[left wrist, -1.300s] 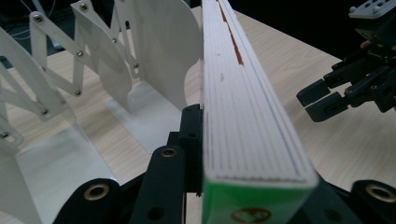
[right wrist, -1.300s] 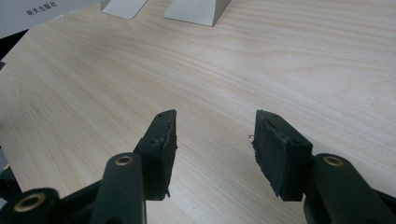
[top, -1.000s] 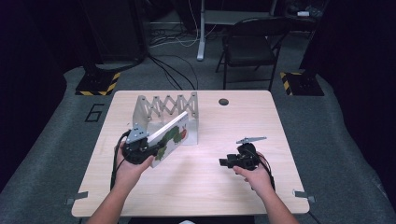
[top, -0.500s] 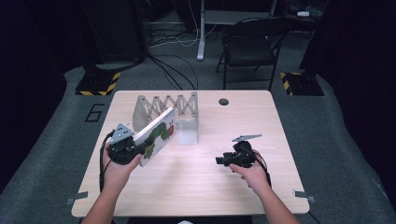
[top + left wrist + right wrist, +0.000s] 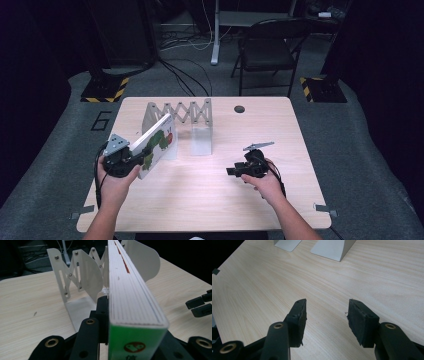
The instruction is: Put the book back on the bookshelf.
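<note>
dark room, book pulled clear of the rack

pale wood table (image 5: 200, 200) sits among black curtains. left gripper (image 5: 131, 161) at 9 o'clock clamps a thick book (image 5: 157, 142) by its bottom edge, tilted up toward 1 o'clock, likely so it clears the white accordion rack (image 5: 180, 112) just beyond at 12. right gripper (image 5: 235, 171) rests at 3 o'clock, jaws apart and empty over bare wood, seemingly waiting.

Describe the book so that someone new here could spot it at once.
Start at the pale wooden table and find the white folding rack near its far edge. Just in front of the rack's left end, the left gripper holds a thick board book, tilted, its white cover showing a green caterpillar.
</note>
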Motion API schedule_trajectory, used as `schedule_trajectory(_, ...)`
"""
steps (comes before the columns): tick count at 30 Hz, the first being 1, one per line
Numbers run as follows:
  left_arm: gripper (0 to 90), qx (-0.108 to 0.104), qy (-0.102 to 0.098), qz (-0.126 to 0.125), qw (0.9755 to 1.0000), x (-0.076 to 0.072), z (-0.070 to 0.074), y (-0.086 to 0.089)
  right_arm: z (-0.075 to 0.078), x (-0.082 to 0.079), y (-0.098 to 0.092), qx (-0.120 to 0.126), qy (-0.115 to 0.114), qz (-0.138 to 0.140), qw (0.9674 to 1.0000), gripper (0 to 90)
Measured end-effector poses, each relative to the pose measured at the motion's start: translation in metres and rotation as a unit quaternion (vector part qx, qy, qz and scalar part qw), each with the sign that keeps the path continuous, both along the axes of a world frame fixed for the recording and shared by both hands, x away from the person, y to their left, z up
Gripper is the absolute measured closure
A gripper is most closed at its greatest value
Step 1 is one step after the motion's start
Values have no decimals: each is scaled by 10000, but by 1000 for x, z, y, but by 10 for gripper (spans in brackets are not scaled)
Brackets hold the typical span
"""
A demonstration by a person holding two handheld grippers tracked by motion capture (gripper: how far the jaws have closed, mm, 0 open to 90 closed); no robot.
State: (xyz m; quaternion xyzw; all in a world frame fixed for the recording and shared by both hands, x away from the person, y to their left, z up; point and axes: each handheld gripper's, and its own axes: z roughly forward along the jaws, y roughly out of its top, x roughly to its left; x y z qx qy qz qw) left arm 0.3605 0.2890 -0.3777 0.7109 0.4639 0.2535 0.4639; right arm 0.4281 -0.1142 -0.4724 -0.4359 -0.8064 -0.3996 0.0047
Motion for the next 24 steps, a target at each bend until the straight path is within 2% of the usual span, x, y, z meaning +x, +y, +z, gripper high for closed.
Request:
schedule_trajectory(5,756,-11,-1,169,9999,1,-4,3,0,0,0,6,19,-20,10000,490)
schedule_trajectory(11,756,56,-32,358,9993,4,-11,0,0,1,-1,8,5,-43,10000,490)
schedule_trajectory(15,756,197,-49,484,9986,6,-15,-4,0,0,0,15,33,-49,10000,490)
schedule_trajectory(24,757,241,-129,749,9968,16,-24,-6,0,1,-3,25,6,-66,10000,490)
